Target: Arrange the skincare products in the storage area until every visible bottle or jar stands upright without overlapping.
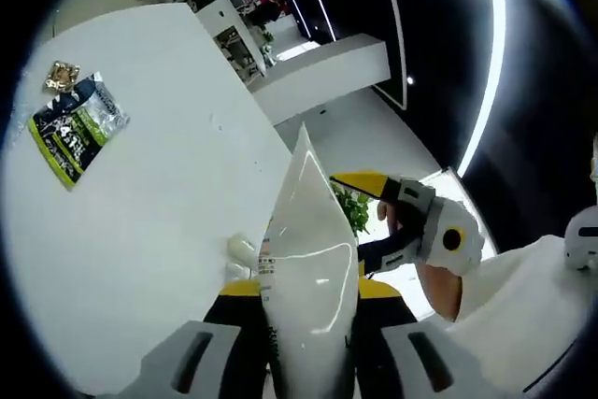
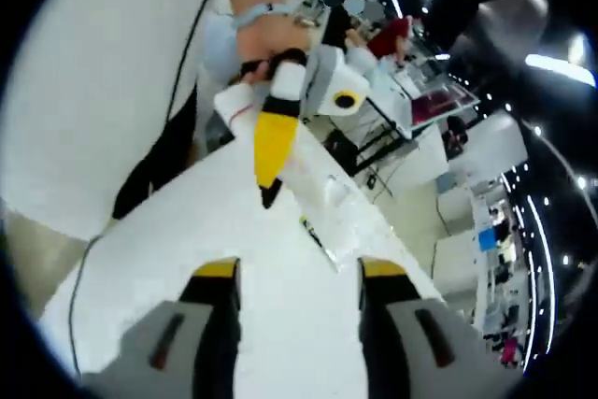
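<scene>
Now the left claw (image 1: 308, 301) grips a white tube (image 1: 308, 249) (right claw (image 2: 297, 277) spread).

One white tube (image 1: 306, 259) — one snack packet (image 1: 73, 126) — one small bottle (image 1: 241, 249).

A white bench (image 1: 177, 184) fills the foreground under a dark ceiling crossed by long white light strips (image 1: 486, 53). Beyond it stand white counters (image 1: 322, 67), shelving (image 1: 224, 7) and distant desks (image 2: 425, 105) in an open hall
</scene>
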A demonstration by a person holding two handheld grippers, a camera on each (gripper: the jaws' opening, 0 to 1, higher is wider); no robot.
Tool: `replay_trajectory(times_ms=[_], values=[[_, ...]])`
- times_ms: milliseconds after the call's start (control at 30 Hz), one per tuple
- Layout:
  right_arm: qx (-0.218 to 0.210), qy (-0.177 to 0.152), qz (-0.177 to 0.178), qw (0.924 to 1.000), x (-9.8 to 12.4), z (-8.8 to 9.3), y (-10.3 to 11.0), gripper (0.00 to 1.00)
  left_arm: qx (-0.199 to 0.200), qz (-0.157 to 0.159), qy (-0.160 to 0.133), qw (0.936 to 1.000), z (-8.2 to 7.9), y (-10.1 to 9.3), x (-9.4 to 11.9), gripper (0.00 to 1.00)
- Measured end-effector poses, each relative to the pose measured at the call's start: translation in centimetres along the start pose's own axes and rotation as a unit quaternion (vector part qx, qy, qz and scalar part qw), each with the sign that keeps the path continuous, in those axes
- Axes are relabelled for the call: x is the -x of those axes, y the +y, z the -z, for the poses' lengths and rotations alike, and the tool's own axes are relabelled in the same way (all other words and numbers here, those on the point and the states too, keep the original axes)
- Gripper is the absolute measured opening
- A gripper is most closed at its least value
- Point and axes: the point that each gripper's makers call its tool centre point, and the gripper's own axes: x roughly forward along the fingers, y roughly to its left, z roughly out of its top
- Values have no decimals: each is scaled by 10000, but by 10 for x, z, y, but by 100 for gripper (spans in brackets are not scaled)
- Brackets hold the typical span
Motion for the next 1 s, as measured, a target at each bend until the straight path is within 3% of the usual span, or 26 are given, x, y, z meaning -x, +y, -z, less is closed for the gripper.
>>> replay_trajectory(times_ms=[67,100,133,200,233,267,300,333,367,400,433,533,567,633,667,700,800,833,967,1000], values=[[-875,-68,23,9961,2,6,1,52,-66,15,2,10000,-1,-2,-1,33],[-1445,-178,33,9893,2,7,1,53,-105,48,9,9999,-2,-3,-2,32],[-1698,-241,60,9852,2,8,1,53,-116,54,9,9999,-2,-3,-2,32],[-2531,-537,37,9659,2,7,4,54,-165,84,16,9998,-2,-5,-4,32],[-2967,-687,-100,9525,2,5,9,54,-180,120,25,9998,-2,-6,-6,32],[-3242,-782,-205,9425,1,4,13,55,-200,143,33,9997,-2,-8,-7,32],[-3344,-827,-245,9385,1,3,15,57,-224,172,48,9996,-1,-9,-8,32],[-3646,-1098,-277,9243,2,-2,16,59,-267,211,63,9994,-1,-11,-8,32],[-3752,-1178,-309,9189,2,-3,17,60,-280,224,66,9993,-1,-12,-9,32],[-4220,-1493,-507,8928,5,-9,23,61,-329,277,70,9991,0,-14,-9,31],[-4487,-1696,-527,8759,8,-11,22,61,-339,314,66,9989,-1,-15,-9,31],[-5040,-2210,-601,8328,15,-22,19,62,-359,372,60,9986,-1,-18,-8,31],[-5304,-2398,-580,8110,17,-23,14,63,-370,392,56,9985,-1,-19,-8,31],[-5545,-2640,-612,7868,19,-29,11,64,-370,487,71,9981,-1,-21,-8,31],[-5754,-2788,-661,7661,20,-34,8,64,-405,582,58,9975,-1,-24,-8,31],[-5847,-2923,-671,7538,20,-38,6,64,-401,611,59,9973,-1,-25,-8,31],[-6404,-3407,-642,6854,20,-45,-7,63,-404,789,50,9961,-1,-33,-10,31],[-6478,-3503,-595,6739,20,-46,-10,63,-408,816,53,9958,-1,-34,-11,31],[-6681,-3710,-435,6435,17,-50,-18,58,-451,1047,198,9933,3,-46,-14,31],[-6668,-3676,-481,6465,15,-53,-16,54,-446,1118,273,9924,5,-49,-14,31]])
